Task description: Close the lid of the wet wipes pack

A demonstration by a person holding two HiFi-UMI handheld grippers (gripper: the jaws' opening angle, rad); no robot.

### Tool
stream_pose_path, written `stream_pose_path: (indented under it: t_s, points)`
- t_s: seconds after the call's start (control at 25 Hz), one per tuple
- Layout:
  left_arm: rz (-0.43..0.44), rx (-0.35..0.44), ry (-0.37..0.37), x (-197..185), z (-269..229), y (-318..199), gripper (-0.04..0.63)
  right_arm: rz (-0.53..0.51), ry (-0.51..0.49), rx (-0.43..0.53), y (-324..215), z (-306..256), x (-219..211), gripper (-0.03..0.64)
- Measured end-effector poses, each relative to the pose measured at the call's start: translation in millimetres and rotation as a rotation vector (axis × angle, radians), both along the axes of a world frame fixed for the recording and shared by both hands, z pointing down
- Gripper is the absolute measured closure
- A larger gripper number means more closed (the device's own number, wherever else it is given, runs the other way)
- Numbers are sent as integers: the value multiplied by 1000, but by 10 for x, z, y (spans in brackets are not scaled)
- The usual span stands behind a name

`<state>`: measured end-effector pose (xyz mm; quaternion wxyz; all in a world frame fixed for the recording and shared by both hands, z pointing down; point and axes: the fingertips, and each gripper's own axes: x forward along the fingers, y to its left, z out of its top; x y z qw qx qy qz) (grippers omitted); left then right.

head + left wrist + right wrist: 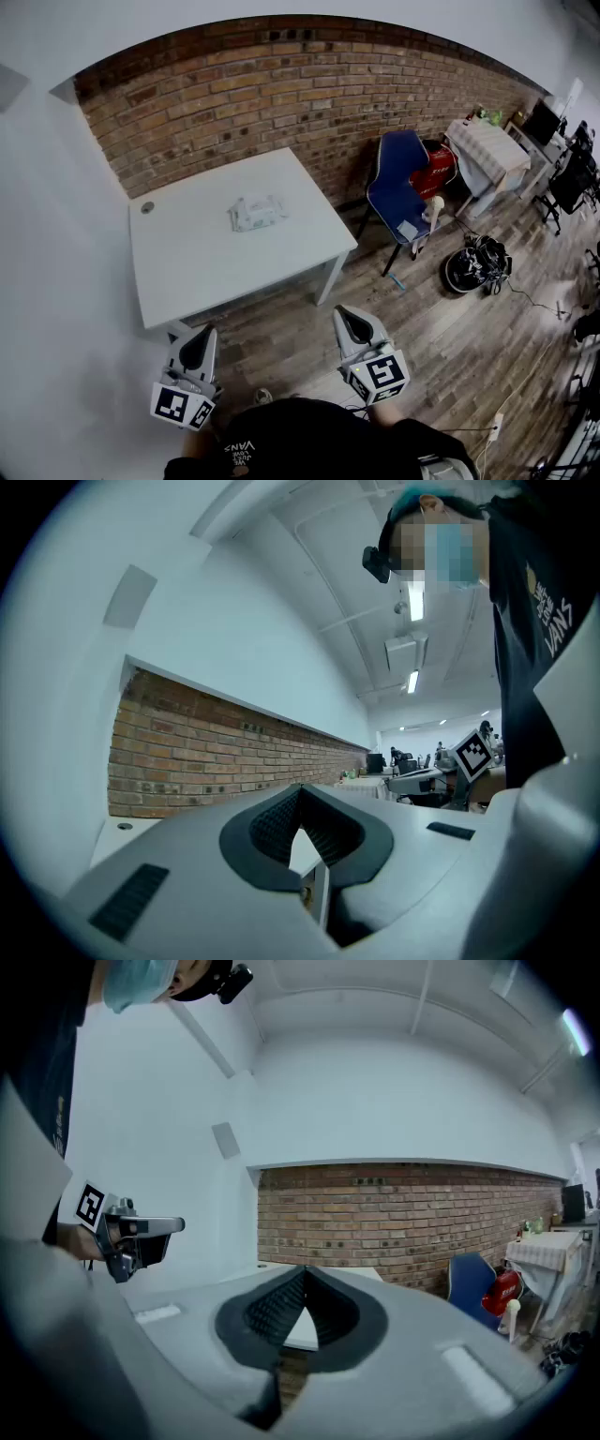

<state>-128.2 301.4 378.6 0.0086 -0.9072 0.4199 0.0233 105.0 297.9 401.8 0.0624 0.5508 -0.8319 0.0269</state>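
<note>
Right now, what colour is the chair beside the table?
The chair is blue, clearest in the head view.

We read one word for certain: "VANS", in white on the person's black shirt (281, 445), on the near side of the bench (187, 262). The head view shows it upside down, with smaller lines beside it that we cannot make out. The left gripper view shows the same word running down the shirt (548, 621). Right of the bench, a red bag (433, 171) carries white lettering too blurred to read. The print on the pack (255, 212) on the bench is too small to read. Just before the bench, the cubes of the left gripper (199, 339) and right gripper (352, 323) bear square black-and-white markers.
</note>
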Motion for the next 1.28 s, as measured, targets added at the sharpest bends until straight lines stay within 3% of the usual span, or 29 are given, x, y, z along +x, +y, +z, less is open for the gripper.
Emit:
stream_pose_path:
  t_s: [0.36,0.72,1.28]
  points:
    - [-22,-14,1,82,52,128,594,-102,-37,56,117,-45,-20,618]
    - [-16,-42,10,234,237,180,594,-106,-22,11,152,163,68,618]
    - [13,-59,36,3,314,-747,594,-56,-18,17,-684,124,-107,618]
